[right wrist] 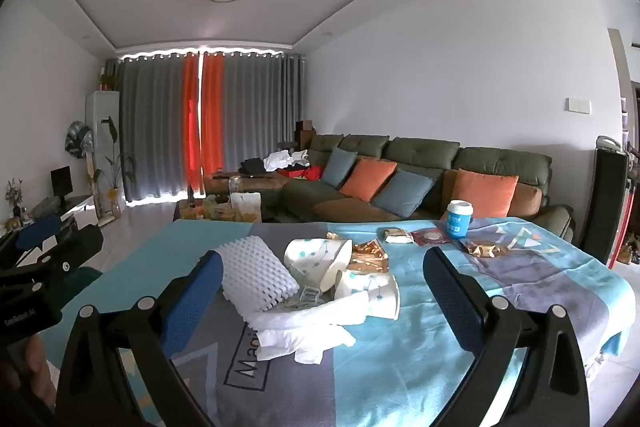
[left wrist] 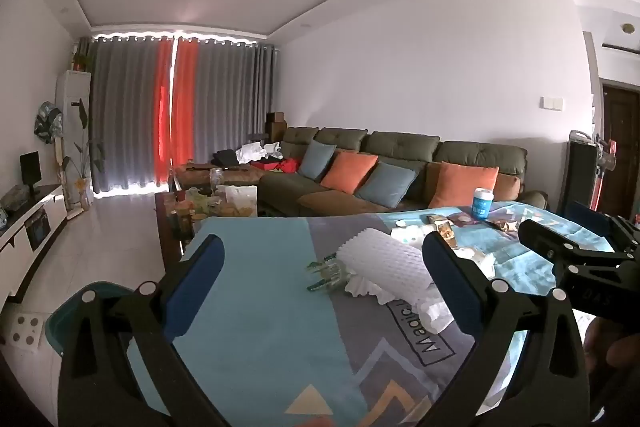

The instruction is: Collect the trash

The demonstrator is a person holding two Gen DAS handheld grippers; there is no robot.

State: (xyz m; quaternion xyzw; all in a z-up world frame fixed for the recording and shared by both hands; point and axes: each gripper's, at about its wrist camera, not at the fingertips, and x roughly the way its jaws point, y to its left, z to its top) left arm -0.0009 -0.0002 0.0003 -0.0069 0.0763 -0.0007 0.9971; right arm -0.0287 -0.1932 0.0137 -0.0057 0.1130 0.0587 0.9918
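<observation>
White, crumpled trash [right wrist: 304, 323] on tablecloth [right wrist: 420, 367]

Left gripper [left wrist: 322, 263]: jaws fully apart, nothing between the blue pads [left wrist: 196, 287], pointing slightly below level toward 12 o'clock. Right gripper [right wrist: 322, 267]: jaws equally wide, empty, same slight downward pitch. In the left wrist view, the right gripper sits at 3 o'clock.
</observation>
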